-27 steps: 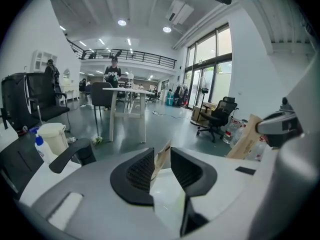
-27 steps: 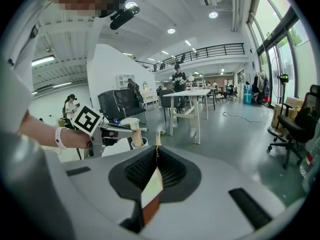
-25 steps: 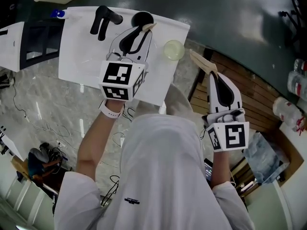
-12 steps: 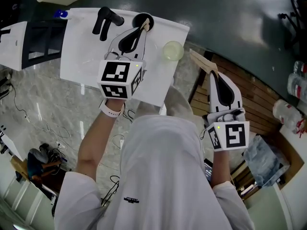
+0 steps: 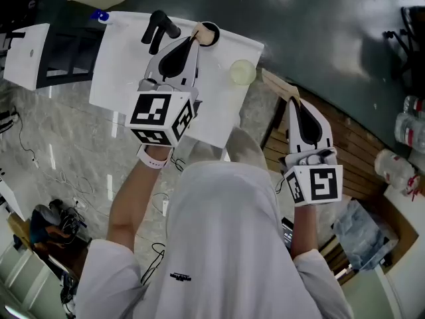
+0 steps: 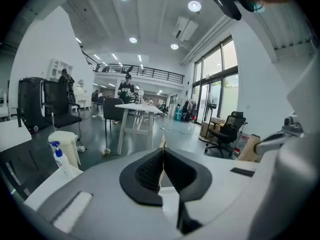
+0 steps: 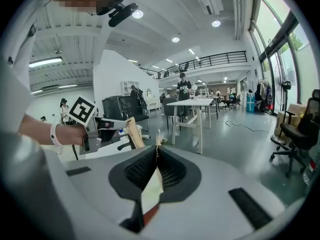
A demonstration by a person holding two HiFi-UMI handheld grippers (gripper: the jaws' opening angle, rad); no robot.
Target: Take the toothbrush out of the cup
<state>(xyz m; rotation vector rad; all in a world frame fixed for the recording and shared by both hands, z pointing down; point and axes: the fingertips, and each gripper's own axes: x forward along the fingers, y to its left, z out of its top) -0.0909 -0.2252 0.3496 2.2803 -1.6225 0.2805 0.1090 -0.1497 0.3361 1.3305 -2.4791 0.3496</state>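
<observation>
In the head view a black cup (image 5: 214,26) stands at the far edge of a white tabletop (image 5: 119,65), and my left gripper (image 5: 200,35) mostly covers it. The gripper's tan tips lie over the cup's mouth. No toothbrush shows in any view. In the left gripper view the left gripper (image 6: 162,145) has its jaws closed together with nothing visible between them, and it points out across the room. My right gripper (image 5: 269,78) hangs off the table's right side, shut and empty (image 7: 157,145). The right gripper view also shows the left gripper (image 7: 131,130) held up at the left.
A pale yellow translucent cup (image 5: 242,72) sits right of the black cup. A black handled device (image 5: 159,26) lies to its left, and a blue-capped spray bottle (image 5: 99,15) stands at the far left corner. Wooden slats (image 5: 358,138) lie below the right gripper.
My left gripper has risen and pushed toward the far edge, so its tips now cover the black cup. The right gripper has barely moved.
</observation>
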